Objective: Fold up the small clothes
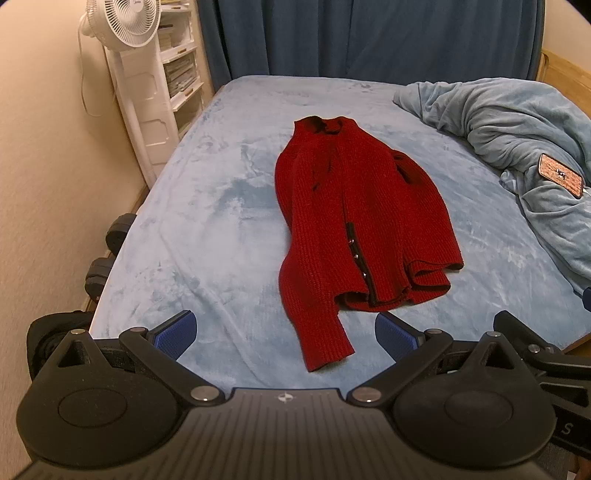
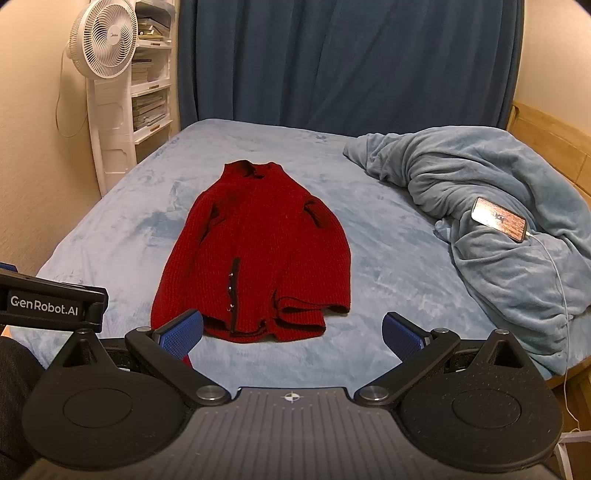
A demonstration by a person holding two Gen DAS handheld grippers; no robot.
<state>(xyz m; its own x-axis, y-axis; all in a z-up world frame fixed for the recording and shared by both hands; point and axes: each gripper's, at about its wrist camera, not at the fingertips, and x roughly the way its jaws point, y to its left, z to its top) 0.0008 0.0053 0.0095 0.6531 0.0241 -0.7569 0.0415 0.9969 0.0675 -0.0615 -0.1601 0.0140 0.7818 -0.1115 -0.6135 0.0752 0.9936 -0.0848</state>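
Red knit cardigan (image 1: 354,221) lying lengthwise at the centre of the bed (image 1: 207,229), collar toward the far curtain (image 1: 369,33), hem toward the cameras. Both sleeves appear drawn in along or over the body, one cuff trailing past the hem at the near left; the garment thus seems narrowed, while no crosswise fold is visible, so the hem-to-collar fold remains. Left gripper (image 1: 285,334) and right gripper (image 2: 291,334) hover short of the hem, fingers spread wide, holding nothing. A crumpled blanket (image 2: 480,192) carrying a phone (image 2: 498,219) lies at right.
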